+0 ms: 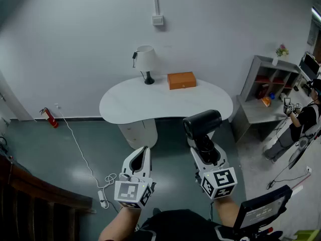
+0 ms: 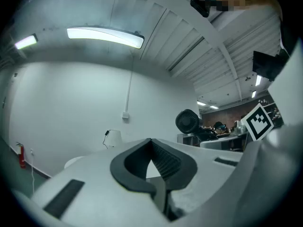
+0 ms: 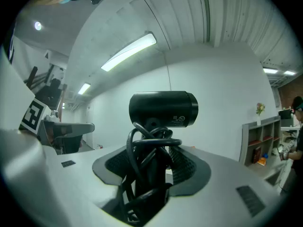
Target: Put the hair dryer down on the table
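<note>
Hair dryer (image 1: 202, 124), black, sits upright in the right gripper (image 1: 204, 145), clamped by its handle with its own black cord (image 3: 147, 148) wound in loops around that handle. Its barrel lies crosswise above the jaws, which press on the handle from both sides. In the head view the dryer is held in the air, overlapping the near edge of the white kidney-shaped table (image 1: 150, 107), not resting on it. The left gripper (image 1: 144, 152) is held level beside the right one, its jaws closed together with nothing between them.

On the far side of the tabletop stand a white-shaded lamp (image 1: 145, 62) and, just beside it, an orange box (image 1: 181, 80). Right of the table is a grey shelf unit (image 1: 273, 77) with a small vase of flowers (image 1: 281, 51) on top, and a person (image 1: 301, 124) stands near it. On the floor to the left lie a red fire extinguisher (image 1: 49, 117) against the wall and a white power strip (image 1: 103, 198) with its cable.
</note>
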The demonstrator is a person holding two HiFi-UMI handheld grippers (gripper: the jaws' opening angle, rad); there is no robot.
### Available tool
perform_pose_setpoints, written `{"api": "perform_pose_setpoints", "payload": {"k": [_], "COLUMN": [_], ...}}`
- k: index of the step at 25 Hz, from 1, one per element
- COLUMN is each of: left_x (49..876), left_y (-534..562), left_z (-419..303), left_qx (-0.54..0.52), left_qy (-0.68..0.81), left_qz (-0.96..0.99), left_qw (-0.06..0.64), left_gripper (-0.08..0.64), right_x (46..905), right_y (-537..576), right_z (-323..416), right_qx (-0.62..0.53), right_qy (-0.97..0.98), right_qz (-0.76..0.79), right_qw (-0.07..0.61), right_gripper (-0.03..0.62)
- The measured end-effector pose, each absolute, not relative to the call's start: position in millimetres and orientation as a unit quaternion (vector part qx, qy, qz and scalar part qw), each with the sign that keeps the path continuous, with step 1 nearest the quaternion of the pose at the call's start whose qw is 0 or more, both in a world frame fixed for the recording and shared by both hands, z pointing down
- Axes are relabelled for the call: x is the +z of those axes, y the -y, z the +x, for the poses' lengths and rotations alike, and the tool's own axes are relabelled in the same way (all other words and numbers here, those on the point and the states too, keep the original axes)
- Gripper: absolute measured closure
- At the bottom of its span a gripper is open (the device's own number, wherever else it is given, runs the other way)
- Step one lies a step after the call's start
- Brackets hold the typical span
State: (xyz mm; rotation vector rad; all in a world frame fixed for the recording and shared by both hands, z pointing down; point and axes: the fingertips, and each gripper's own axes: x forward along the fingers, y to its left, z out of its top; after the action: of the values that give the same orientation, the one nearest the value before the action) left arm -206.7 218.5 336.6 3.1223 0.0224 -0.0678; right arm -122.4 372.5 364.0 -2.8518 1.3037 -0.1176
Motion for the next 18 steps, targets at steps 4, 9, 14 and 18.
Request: {"api": "perform_pose_setpoints", "payload": {"k": [4, 9, 14, 18], "left_x": [337.1, 337.2, 340.1, 341.3], "left_y": [-215.6, -214.3, -210.4, -199.0], "left_z": [-207.2, -208.5, -209.2, -211.9], "left_qx": [-0.024, -0.022, -0.021, -0.023], "left_qy": [0.004, 0.007, 0.006, 0.0], "left_qz": [1.0, 1.0, 1.0, 0.999], "left_qw": [0.015, 0.016, 0.021, 0.025], "left_gripper": [0.555, 0.555, 0.555, 0.555], "right_x": [364.8, 363.1, 361.9, 359.2], "right_y": [-374.5, -373.2, -368.4, -356.2], "right_z": [-120.8, -121.9, -123.7, -126.3], "right_qx": [-0.04, -0.038, -0.034, -0.029], "right_qy": [-0.413, -0.414, -0.416, -0.414], "right_qz": [-0.91, -0.909, -0.909, -0.91], "right_qw": [0.0, -0.003, -0.001, 0.004], "right_gripper": [0.348, 0.348, 0.347, 0.347]}}
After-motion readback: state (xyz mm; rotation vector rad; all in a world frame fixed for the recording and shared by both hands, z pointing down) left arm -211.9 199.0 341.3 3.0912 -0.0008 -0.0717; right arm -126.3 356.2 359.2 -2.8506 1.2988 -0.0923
